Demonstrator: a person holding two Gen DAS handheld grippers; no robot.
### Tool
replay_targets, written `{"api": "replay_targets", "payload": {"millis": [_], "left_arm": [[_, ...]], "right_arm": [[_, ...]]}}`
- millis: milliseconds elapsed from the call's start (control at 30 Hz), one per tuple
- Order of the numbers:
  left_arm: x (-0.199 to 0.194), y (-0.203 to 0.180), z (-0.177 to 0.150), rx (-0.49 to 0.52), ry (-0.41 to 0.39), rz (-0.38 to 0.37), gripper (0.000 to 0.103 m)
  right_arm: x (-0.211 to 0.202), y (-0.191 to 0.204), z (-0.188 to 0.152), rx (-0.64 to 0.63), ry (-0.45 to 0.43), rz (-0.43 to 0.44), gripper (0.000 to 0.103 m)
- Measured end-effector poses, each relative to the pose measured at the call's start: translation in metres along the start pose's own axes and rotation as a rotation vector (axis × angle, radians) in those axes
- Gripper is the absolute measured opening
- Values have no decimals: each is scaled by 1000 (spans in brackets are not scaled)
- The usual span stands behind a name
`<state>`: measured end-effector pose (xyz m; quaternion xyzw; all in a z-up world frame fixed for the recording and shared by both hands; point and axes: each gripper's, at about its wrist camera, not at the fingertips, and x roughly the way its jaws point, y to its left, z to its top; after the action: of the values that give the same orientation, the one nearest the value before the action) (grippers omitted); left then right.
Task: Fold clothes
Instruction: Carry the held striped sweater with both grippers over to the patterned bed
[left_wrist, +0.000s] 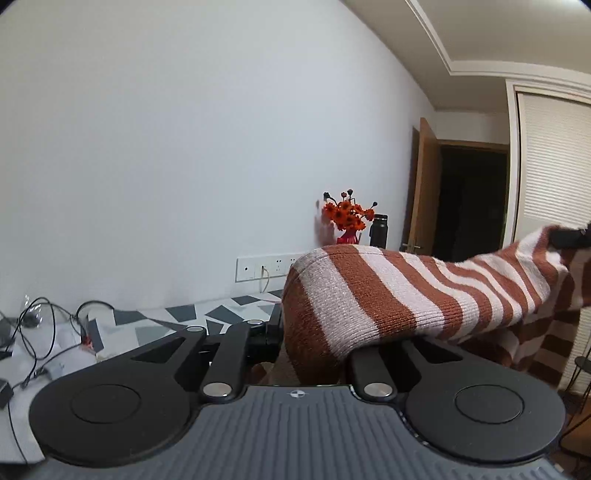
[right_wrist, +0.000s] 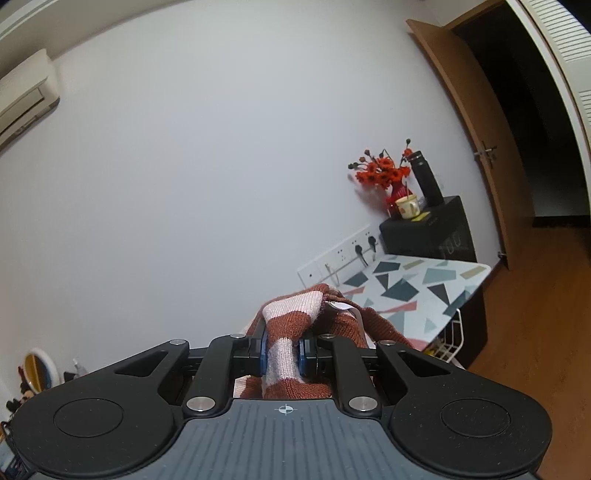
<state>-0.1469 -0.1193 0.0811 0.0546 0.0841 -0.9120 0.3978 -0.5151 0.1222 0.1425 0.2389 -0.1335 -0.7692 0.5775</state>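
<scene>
both tools clenched on the striped sweater (left_wrist: 369, 291) — left tool (left_wrist: 310, 332), right tool (right_wrist: 282, 350). sweater stretched between them, lifted above the patterned counter (right_wrist: 413, 280) — flowers (right_wrist: 384, 173) beyond.

The knitted garment (left_wrist: 388, 291) bore rust-brown and pale pink stripes, the tabletop (right_wrist: 424, 284) white with grey, black and pink shards, the flowers (right_wrist: 382, 171) orange-red.

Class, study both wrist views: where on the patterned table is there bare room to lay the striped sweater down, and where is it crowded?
Bare: the table between the wall sockets and its front edge, beside the black cabinet. Crowded: the table's left end under cables, and the cabinet top holding flowers, mug, flask.
</scene>
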Motion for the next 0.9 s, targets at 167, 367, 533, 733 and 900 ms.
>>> {"api": "replay_targets", "payload": {"millis": [167, 367, 533, 733, 900], "left_arm": [[27, 3, 3, 7, 14, 9, 13], [65, -4, 8, 25, 27, 40, 13], [102, -20, 14, 36, 16, 100, 13], [163, -48, 41, -4, -12, 194, 13], [210, -68, 71, -2, -86, 271, 13]], "right_arm": [[38, -13, 10, 7, -7, 14, 13], [87, -44, 23, 22, 2, 46, 13], [139, -82, 45, 31, 8, 110, 13], [204, -149, 101, 17, 30, 216, 13], [262, -183, 174, -89, 28, 299, 13]]}}
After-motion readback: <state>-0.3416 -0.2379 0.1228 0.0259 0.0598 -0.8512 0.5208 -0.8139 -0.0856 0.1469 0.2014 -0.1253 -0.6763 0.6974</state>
